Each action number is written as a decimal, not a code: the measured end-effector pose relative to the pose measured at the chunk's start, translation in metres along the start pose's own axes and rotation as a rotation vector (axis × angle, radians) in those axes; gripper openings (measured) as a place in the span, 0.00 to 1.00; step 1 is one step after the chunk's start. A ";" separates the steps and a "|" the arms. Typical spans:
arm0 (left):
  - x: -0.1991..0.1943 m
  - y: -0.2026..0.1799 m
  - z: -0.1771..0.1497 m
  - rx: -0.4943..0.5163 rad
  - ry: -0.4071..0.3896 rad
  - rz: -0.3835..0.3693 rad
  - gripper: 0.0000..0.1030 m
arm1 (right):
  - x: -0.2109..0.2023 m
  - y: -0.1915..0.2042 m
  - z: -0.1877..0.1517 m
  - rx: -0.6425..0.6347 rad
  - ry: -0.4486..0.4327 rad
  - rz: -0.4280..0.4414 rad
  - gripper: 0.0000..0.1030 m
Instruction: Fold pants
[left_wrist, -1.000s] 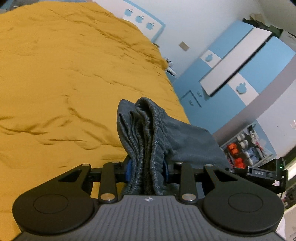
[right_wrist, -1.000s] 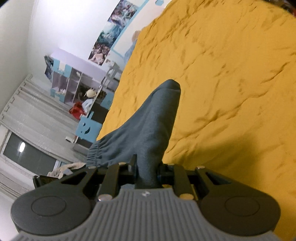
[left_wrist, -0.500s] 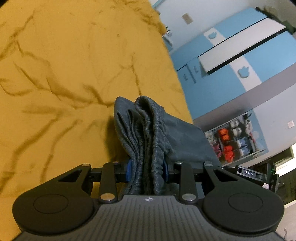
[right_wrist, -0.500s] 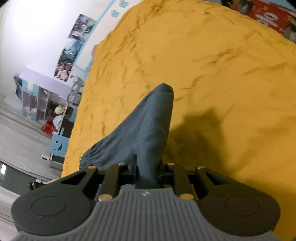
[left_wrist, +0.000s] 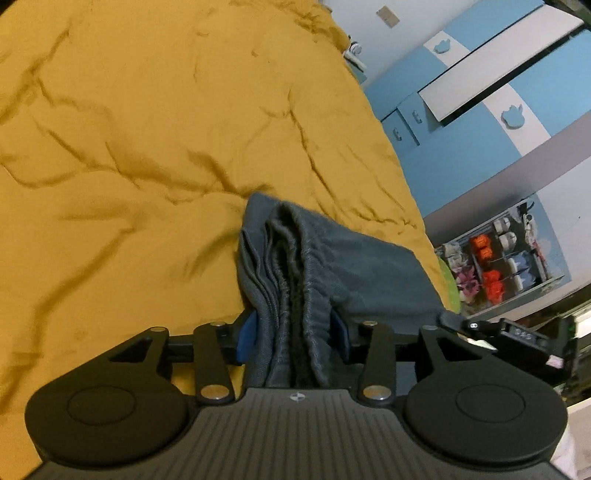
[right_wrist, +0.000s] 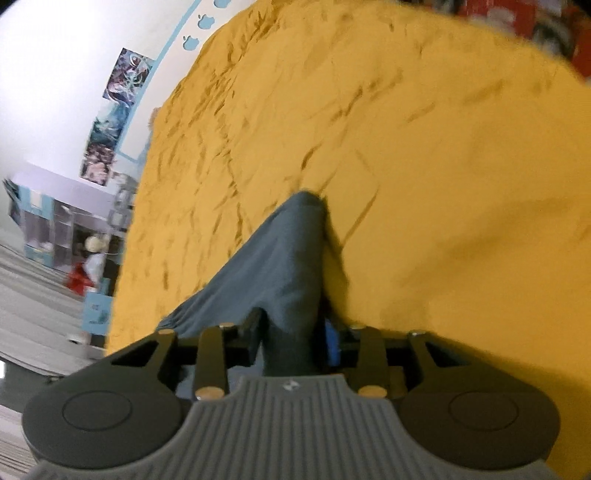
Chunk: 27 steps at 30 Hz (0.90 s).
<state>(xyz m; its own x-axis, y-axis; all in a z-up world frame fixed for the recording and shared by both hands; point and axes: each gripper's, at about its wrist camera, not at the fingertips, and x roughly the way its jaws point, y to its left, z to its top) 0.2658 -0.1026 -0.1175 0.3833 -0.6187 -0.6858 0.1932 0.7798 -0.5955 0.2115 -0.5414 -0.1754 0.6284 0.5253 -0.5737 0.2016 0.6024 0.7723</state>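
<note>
The grey-blue pants (left_wrist: 317, 258) are held in both grippers low over a bed with a wrinkled yellow cover (left_wrist: 147, 147). My left gripper (left_wrist: 293, 332) is shut on the gathered elastic waistband, several layers bunched between its blue pads (left_wrist: 246, 332). My right gripper (right_wrist: 293, 339) is shut on a smooth fold of the pants (right_wrist: 273, 266), which rises to a blunt tip against the yellow cover (right_wrist: 443, 166). The rest of the pants is hidden below the grippers.
The bed's right edge runs past a blue and white wardrobe (left_wrist: 498, 96) and a shelf of orange and white items (left_wrist: 495, 258). In the right wrist view, posters (right_wrist: 118, 110) hang on the wall and a shelf unit (right_wrist: 62, 229) stands left of the bed.
Both grippers have come down closer to the yellow cover, still shut on the pants. The cover now fills more of both views, and the right wrist view is motion-blurred.
</note>
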 end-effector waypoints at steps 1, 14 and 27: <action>-0.008 -0.002 0.000 0.012 -0.015 0.012 0.49 | -0.007 0.007 -0.001 -0.021 -0.010 -0.021 0.38; -0.157 -0.109 -0.033 0.403 -0.313 0.213 0.68 | -0.135 0.160 -0.065 -0.514 -0.252 -0.132 0.63; -0.211 -0.170 -0.140 0.603 -0.552 0.417 0.91 | -0.218 0.231 -0.209 -0.710 -0.490 -0.181 0.80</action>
<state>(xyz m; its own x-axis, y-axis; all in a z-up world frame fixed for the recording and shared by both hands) 0.0253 -0.1177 0.0694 0.8749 -0.2631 -0.4067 0.3213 0.9435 0.0808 -0.0358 -0.3911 0.0704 0.9166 0.1670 -0.3632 -0.0832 0.9684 0.2353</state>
